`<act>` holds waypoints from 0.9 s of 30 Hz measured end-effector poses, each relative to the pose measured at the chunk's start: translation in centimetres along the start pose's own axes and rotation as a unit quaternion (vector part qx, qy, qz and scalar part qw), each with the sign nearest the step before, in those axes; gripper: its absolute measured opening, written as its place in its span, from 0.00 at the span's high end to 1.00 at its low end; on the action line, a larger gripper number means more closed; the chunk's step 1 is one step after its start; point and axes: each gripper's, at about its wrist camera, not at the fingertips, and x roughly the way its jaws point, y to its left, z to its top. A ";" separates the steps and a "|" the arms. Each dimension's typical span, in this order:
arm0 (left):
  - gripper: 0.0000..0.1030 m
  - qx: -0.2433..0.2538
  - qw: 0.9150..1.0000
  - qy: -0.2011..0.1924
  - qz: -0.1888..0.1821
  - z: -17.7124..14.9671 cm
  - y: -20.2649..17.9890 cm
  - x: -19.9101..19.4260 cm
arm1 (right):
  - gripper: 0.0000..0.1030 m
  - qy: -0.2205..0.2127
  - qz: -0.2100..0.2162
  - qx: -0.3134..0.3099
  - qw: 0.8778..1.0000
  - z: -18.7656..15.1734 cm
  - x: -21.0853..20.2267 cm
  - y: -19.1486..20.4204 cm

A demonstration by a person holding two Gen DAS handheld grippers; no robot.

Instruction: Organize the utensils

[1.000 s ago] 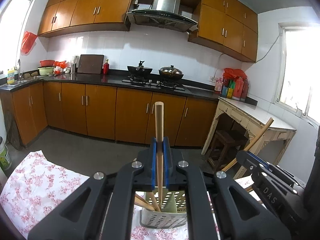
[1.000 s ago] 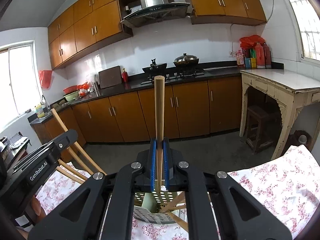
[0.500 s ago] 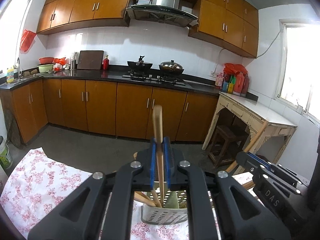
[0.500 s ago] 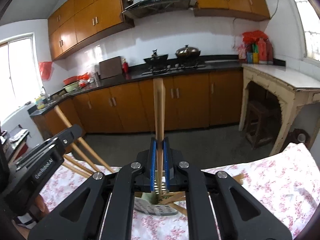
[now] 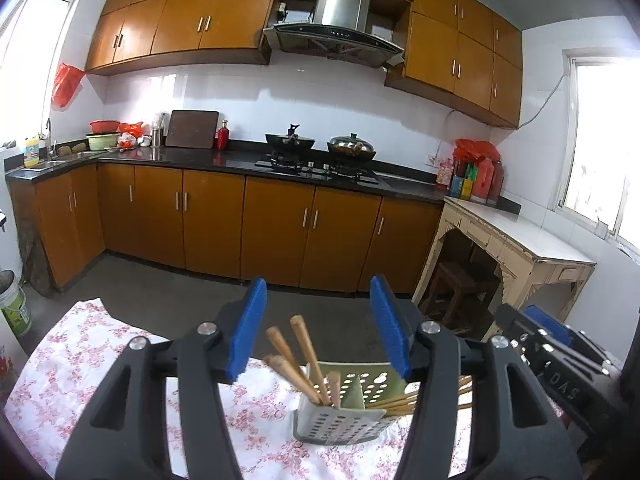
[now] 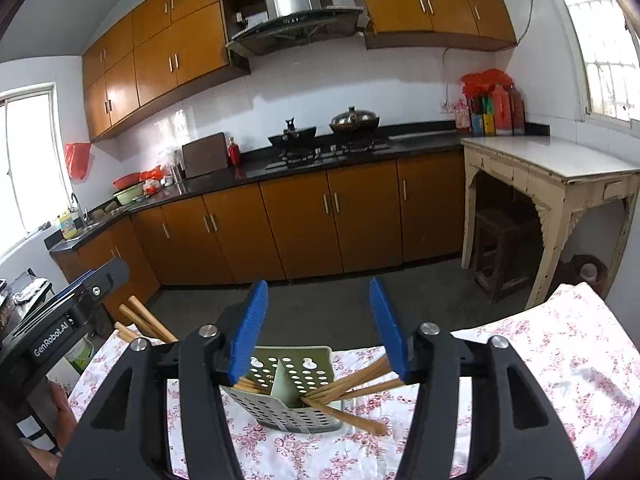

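Where binned, chopsticks [image 5: 304, 354] lean left.

Pink-flowered white tablecloth [image 5: 80, 360], pale green holder [image 5: 348, 420], tan chopsticks [image 5: 306, 352]

1. Daylight fills the kitchen; the window [image 5: 604, 148] far right of the left gripper [image 5: 318, 328] is blown out white.
2. A second window [image 6: 28, 160] far left of the right gripper [image 6: 318, 326] also overexposes.
3. The wall tiles [image 5: 240, 96] ahead carry soft glare.
4. Fisheye bending curves the cabinets [image 6: 160, 48]; corners darken to black.
5. Focus is fairly sharp, with no motion blur.
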 end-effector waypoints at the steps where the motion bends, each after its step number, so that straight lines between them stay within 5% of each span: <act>1: 0.41 0.000 1.000 -0.004 0.001 0.0 0.2 -0.8 | 0.43 -0.006 -0.002 -0.002 1.000 0.0 -0.6 0.0; 12: 0.06 0.025 0.999 -0.033 0.010 -5.3 2.8 -11.3 | 0.02 -0.080 -0.002 -0.026 0.996 -3.8 -10.7 0.7; 27: 0.04 0.067 0.996 -0.050 0.040 -18.7 4.1 -22.6 | 0.02 -0.082 -0.024 -0.084 0.993 -16.3 -18.1 1.5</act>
